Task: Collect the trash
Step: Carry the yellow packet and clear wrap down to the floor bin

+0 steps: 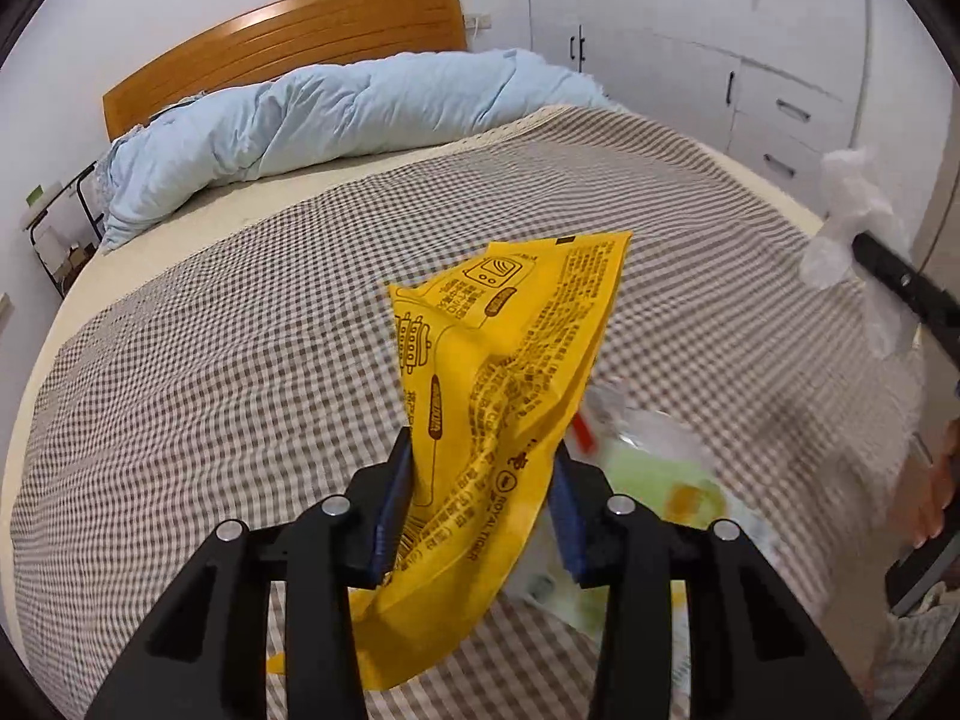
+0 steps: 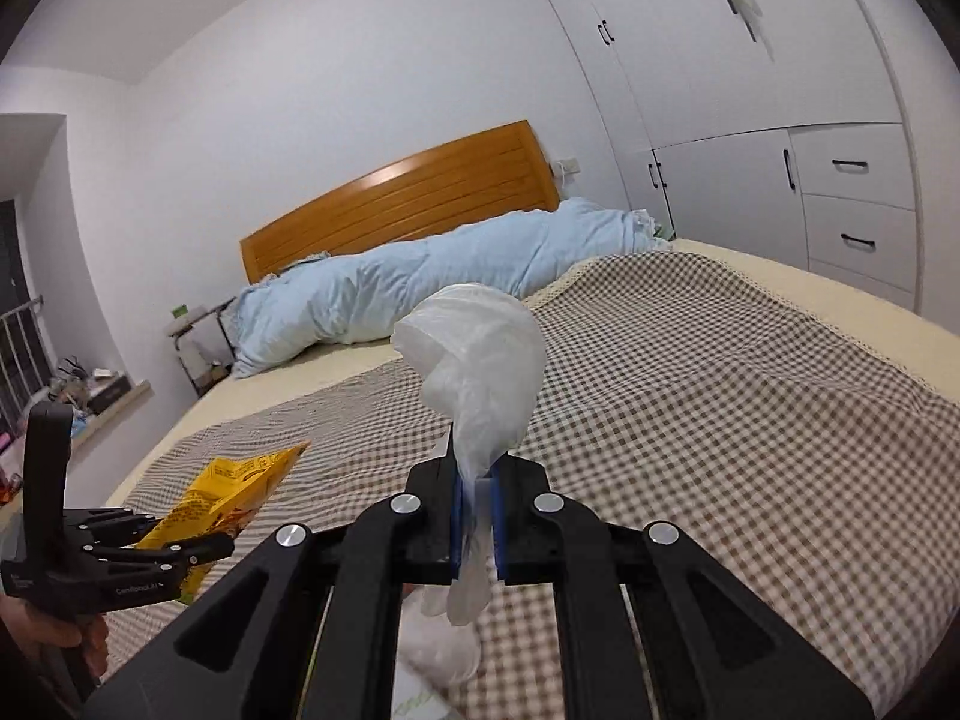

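A wide bed [image 1: 240,324] covered in a brown-and-white checked cloth fills most of both wrist views, its curved orange wooden headboard [image 2: 396,204] standing against the white wall toward 11 o'clock in the right wrist view. A rumpled pale blue quilt [image 1: 312,114] lies in a long roll across the head of the bed, just in front of the headboard. White built-in wardrobes with black handles [image 2: 780,168] run along the wall at 2 o'clock.

Above the checked cloth, the left tongs [image 1: 480,510] are clamped on a crumpled yellow printed snack wrapper [image 1: 510,348], whose free end stands up and away from the blue pads toward 12 o'clock, clear of the bed. In the right wrist view the same wrapper shows at 8 o'clock, caught in the left tool, with a hand [image 2: 42,630] gripping the handle below it.

The right tongs [image 2: 477,516] are pinched together on a thin translucent white plastic bag [image 2: 480,360], which billows upward past the pads and trails below them. A blurred clear-and-green plastic package [image 1: 654,462] lies on the cloth at 4 o'clock of the yellow wrapper.
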Demonstrator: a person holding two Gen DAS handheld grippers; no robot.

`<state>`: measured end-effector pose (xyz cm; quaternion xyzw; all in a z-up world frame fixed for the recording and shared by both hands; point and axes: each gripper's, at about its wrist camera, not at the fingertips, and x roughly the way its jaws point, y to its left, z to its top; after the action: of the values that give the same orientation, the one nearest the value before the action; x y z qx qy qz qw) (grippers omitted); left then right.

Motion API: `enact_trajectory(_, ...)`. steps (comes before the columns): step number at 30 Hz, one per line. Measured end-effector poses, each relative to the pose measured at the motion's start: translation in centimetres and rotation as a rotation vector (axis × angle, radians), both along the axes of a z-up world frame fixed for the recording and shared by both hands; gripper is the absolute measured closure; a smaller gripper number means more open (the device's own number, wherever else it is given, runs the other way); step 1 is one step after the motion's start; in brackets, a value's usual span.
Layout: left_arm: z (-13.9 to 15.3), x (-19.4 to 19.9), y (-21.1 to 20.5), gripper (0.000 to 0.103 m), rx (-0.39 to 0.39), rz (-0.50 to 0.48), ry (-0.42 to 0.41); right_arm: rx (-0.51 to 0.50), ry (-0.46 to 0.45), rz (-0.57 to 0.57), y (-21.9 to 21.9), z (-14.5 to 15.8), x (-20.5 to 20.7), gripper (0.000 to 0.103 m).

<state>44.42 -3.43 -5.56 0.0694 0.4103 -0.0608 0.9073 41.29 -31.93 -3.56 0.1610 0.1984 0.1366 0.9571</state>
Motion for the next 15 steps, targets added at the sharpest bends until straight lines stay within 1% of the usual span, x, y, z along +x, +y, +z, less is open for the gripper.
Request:
enact_trajectory(3,1.2,-3.3,-0.6,0.064,-0.020,-0.016,-0.026,0.006,-0.005,0.006,-0.1,0.0,-2.4,0.096)
enact_trajectory(5,1.5,-4.7,-1.0,0.064,-0.029,-0.026,-0.041,-0.008,-0.001,0.015,0.1,-0.4,-3.8,0.096)
enact_trajectory(7,1.8,-6.7,-1.2,0.064,-0.053,-0.035,-0.062,-0.022,0.007,0.016,0.0,-0.7,-4.9,0.095)
enact_trajectory(10,1.8,-10.0,-1.7,0.064,-0.087,-0.048,-0.093,-0.039,0.024,0.021,-0.1,-1.1,-6.5,0.095)
enact_trajectory(15,1.2,-14.6,-2.5,0.064,-0.110,-0.073,-0.117,-0.049,0.017,0.033,-0.4,-1.0,-10.3,0.095)
